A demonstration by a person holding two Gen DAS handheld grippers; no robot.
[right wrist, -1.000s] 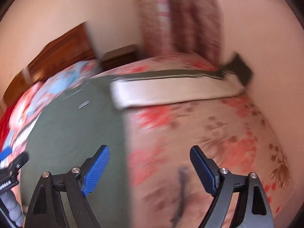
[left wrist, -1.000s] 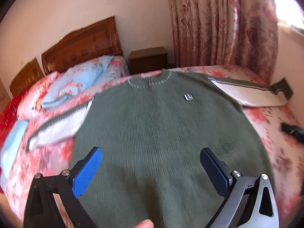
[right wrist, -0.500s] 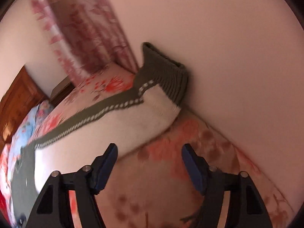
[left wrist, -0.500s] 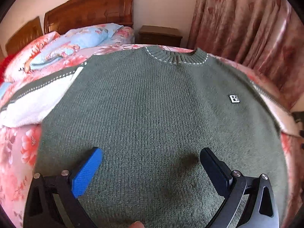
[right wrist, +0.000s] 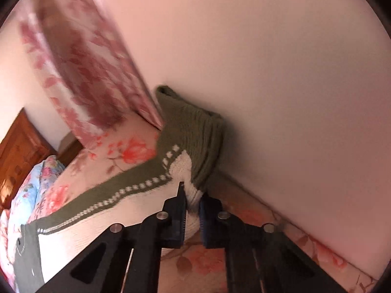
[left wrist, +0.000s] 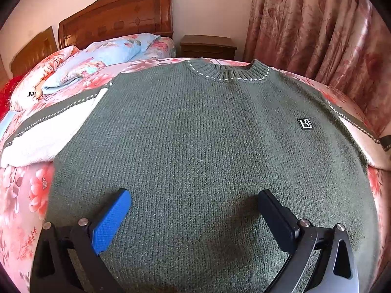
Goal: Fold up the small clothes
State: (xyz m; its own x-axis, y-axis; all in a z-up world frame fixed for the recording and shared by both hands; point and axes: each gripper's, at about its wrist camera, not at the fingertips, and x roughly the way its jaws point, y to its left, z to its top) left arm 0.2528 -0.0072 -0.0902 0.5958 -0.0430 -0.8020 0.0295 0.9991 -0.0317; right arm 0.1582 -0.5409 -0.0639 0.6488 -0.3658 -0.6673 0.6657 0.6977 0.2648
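Note:
A green knit sweater (left wrist: 200,146) with white sleeves lies flat, face up, on the floral bed. Its left sleeve (left wrist: 48,131) stretches to the left and its right sleeve (left wrist: 361,136) to the right. My left gripper (left wrist: 193,210) is open and empty, low over the sweater's lower body. In the right wrist view my right gripper (right wrist: 193,202) is shut on the white end of the right sleeve (right wrist: 122,210), just below its green ribbed cuff (right wrist: 193,131), which rests against the wall.
The floral bedsheet (left wrist: 22,195) covers the bed. A blue floral pillow (left wrist: 102,56) and a wooden headboard (left wrist: 117,17) are at the far left. A nightstand (left wrist: 207,46) and floral curtains (left wrist: 317,29) stand behind. A wall (right wrist: 293,73) borders the bed's right side.
My right gripper moved in on the sleeve end and closed on it. My left gripper stayed open and moved slightly closer over the sweater body.

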